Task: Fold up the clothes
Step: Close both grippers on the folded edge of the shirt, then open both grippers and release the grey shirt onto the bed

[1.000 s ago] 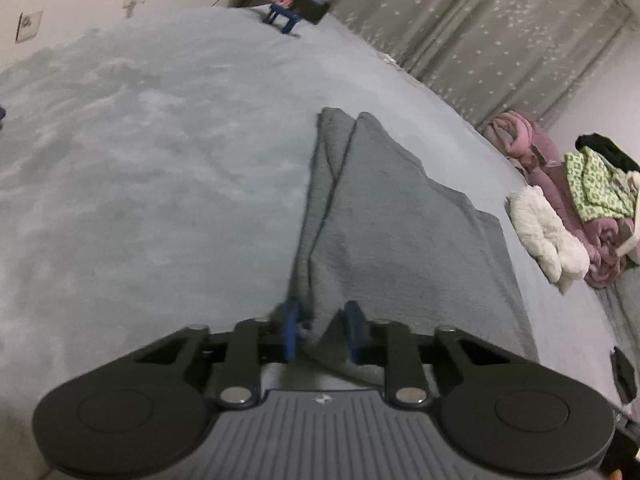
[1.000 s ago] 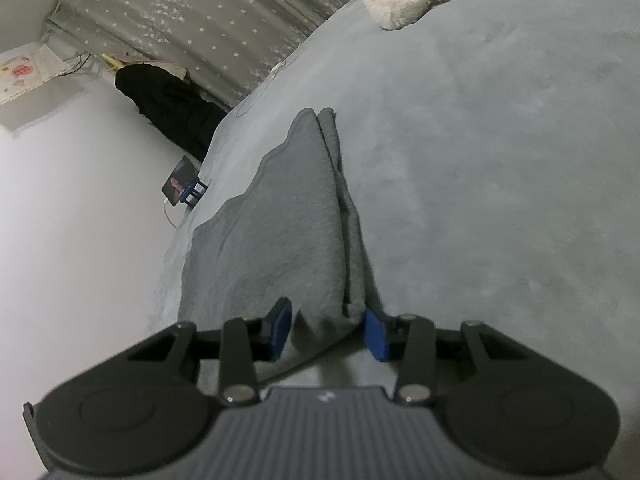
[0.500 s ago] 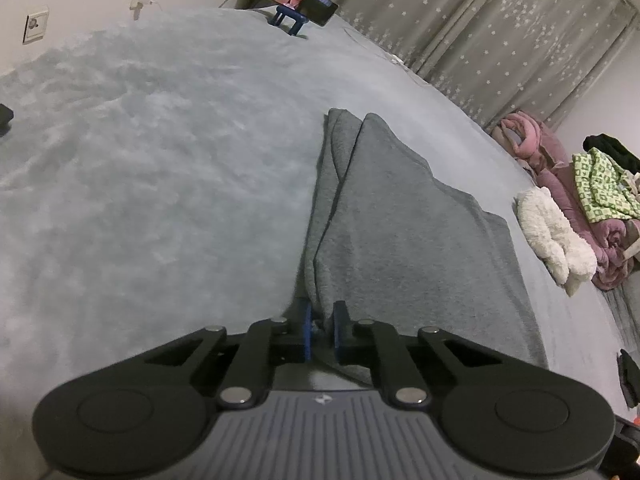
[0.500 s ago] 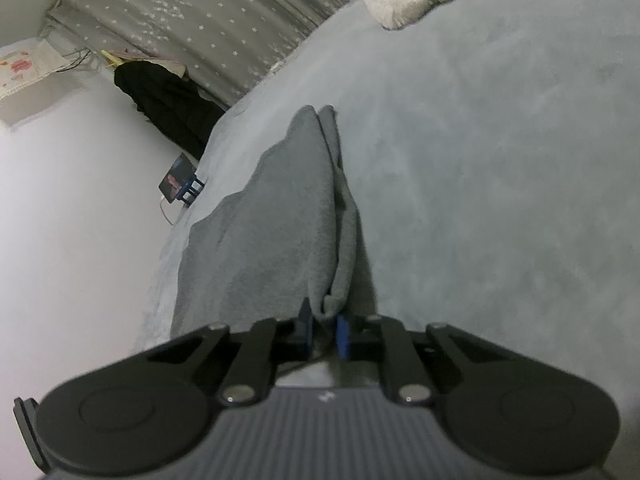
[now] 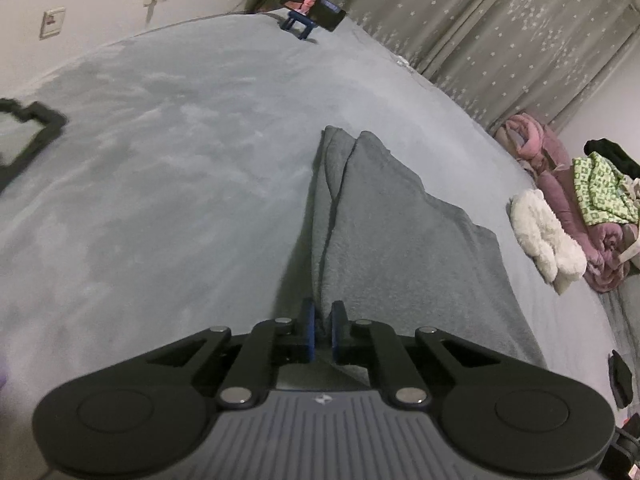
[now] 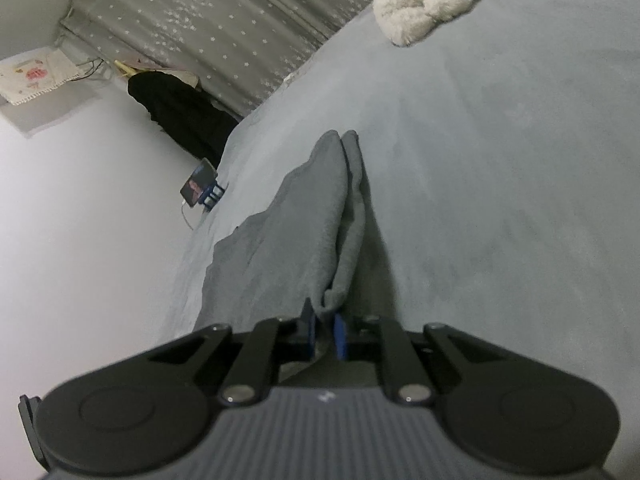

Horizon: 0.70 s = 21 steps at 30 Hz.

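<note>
Grey garment [image 5: 400,248] lying on the grey bedspread [image 5: 168,184], already doubled along one long edge; left gripper [image 5: 322,330] and right gripper [image 6: 324,330] each pinching a near corner of that doubled edge, blue pads [image 6: 340,336] nearly closed on cloth; one fold appearing done, with at least a further fold and flattening judged to be remaining; white fluffy item [image 5: 546,240] waiting well apart.

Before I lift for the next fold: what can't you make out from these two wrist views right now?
- Left gripper: grey garment near edge hidden under its body, left wrist view.
- Right gripper: pinched layer count unclear, blurred, right wrist view.
- Black object: blurred, cut off by left edge.
- Phone: screen too small.
</note>
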Tool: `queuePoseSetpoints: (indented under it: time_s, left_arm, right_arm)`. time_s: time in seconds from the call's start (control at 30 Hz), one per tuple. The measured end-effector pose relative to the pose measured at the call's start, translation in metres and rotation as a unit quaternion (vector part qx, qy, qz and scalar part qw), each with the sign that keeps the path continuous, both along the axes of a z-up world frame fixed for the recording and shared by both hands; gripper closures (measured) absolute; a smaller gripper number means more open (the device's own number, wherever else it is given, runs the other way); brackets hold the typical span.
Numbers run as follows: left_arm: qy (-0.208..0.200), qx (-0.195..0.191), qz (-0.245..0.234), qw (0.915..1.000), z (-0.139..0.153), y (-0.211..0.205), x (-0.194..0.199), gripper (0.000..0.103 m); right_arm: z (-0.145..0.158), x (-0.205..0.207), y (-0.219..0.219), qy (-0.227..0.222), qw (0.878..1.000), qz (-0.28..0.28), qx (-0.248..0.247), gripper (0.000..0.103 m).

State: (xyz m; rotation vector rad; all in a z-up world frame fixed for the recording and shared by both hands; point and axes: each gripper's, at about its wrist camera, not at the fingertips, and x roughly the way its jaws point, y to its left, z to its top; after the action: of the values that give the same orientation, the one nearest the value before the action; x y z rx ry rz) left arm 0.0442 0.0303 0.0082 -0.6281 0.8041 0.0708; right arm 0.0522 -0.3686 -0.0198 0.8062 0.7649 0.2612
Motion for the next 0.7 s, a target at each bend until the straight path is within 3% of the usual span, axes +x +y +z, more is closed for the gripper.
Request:
queuePoseSetpoints:
  time_s: [0.17,0.43,0.6,0.7]
  left_arm:
    - [0.019,0.013,-0.007,0.9997,0.0,-0.005,-0.046,0.097]
    - [0.021,0.028,-0.018,0.9992,-0.001,-0.002,-0.122,0.097]
    - [0.009,0.057,-0.032,0.9978,-0.008,-0.007,-0.147,0.096]
    - [0.009,0.074,-0.042,0.9963,-0.004,-0.01,-0.148,0.094]
  right_arm:
    - [-0.004,-0.045,-0.007,0.014,1.0,-0.004,0.021,0.094]
    - [0.008,-0.126,-0.005,0.023,0.999,0.026,0.002,0.094]
    - [0.002,-0.145,0.004,0.04,0.997,0.041,-0.049,0.093]
    - [0.007,-0.146,0.01,0.042,0.996,0.039,-0.075,0.084]
